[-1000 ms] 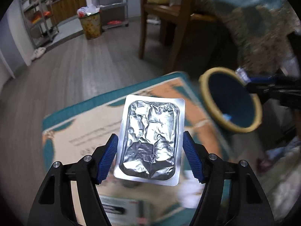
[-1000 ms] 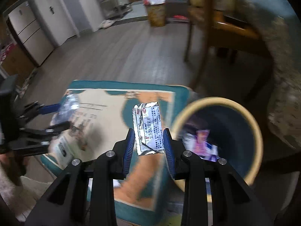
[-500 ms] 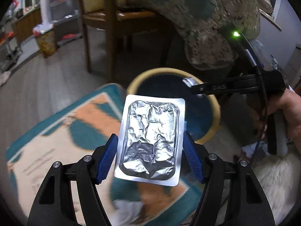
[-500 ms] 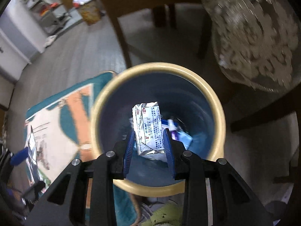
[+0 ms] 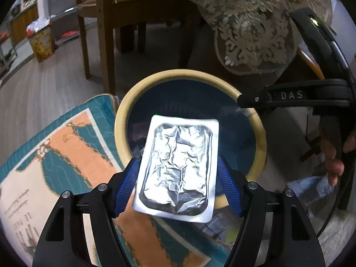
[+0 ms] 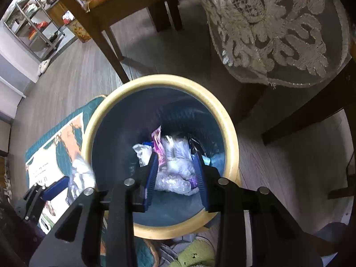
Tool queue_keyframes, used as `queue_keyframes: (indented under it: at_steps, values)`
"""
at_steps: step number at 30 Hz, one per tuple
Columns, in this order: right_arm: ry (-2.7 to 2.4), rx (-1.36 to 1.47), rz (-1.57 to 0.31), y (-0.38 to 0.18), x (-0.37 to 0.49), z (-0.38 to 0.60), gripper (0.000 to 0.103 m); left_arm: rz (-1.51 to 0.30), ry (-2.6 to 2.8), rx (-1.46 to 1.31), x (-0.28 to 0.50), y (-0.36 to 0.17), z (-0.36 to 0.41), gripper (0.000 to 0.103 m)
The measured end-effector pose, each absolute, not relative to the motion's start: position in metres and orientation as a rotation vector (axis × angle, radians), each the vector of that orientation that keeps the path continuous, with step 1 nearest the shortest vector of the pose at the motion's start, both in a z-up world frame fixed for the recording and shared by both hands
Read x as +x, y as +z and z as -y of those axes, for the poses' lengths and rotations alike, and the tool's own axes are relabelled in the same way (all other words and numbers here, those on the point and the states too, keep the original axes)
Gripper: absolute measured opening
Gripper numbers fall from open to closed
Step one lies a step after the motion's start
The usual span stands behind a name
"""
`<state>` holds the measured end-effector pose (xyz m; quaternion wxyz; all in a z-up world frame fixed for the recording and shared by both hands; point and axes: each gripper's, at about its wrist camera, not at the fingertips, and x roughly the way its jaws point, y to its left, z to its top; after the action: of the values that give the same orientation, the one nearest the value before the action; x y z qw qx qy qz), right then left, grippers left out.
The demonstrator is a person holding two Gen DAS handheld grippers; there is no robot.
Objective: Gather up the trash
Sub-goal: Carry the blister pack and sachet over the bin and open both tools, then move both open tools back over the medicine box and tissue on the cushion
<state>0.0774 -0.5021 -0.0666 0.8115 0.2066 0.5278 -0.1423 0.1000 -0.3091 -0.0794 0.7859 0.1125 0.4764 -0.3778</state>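
Foil blister pack (image 5: pixel 176 169) sits pinched between the left gripper (image 5: pixel 176 184) pads, held over the near rim of the yellow-rimmed bin (image 6: pixel 224 115), not yet dropped. Right gripper (image 6: pixel 175 173) hangs over the bin mouth w/ jaws just opened partway & nothing between them; wrappers & plastic trash (image 6: pixel 173 158) already lie at the bottom. Readable writing: "DAS" on the right gripper's black arm in the left view; mat (image 5: pixel 66 155) print too blurred to read

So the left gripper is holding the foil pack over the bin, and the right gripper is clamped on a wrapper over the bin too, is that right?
Not quite: the right gripper holds nothing. The right wrist view shows its jaws, which have just been opening, apart over the bin. The left gripper does hold the foil pack there.
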Motion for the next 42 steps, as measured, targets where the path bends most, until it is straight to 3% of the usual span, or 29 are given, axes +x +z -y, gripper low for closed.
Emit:
queue_keyframes:
  at_steps: [1,8,14,18,24,42]
  values:
    - [-0.311,0.44,-1.113,-0.064,0.076,0.501,0.06,-1.03,-0.816,0.231,0.101,-0.079,0.308,0.076]
    - [-0.286,0.42,-1.113,-0.061,0.083,0.494,0.061,-0.988,-0.794,0.246,0.099,-0.067,0.298,0.083]
    - [-0.267,0.378,-1.09,-0.051,0.085,0.481,0.071,-0.931,-0.771,0.281,0.087,-0.05,0.282,0.091]
    - [-0.257,0.353,-1.056,-0.042,0.085,0.471,0.084,-0.903,-0.749,0.305,0.077,-0.04,0.269,0.094]
    - [-0.233,0.295,-1.001,-0.026,0.084,0.452,0.091,-0.876,-0.688,0.325,0.067,-0.028,0.245,0.095]
    - [-0.075,0.092,-0.952,-0.006,0.087,0.342,0.095,-0.852,-0.456,0.247,0.054,0.003,0.123,0.095]
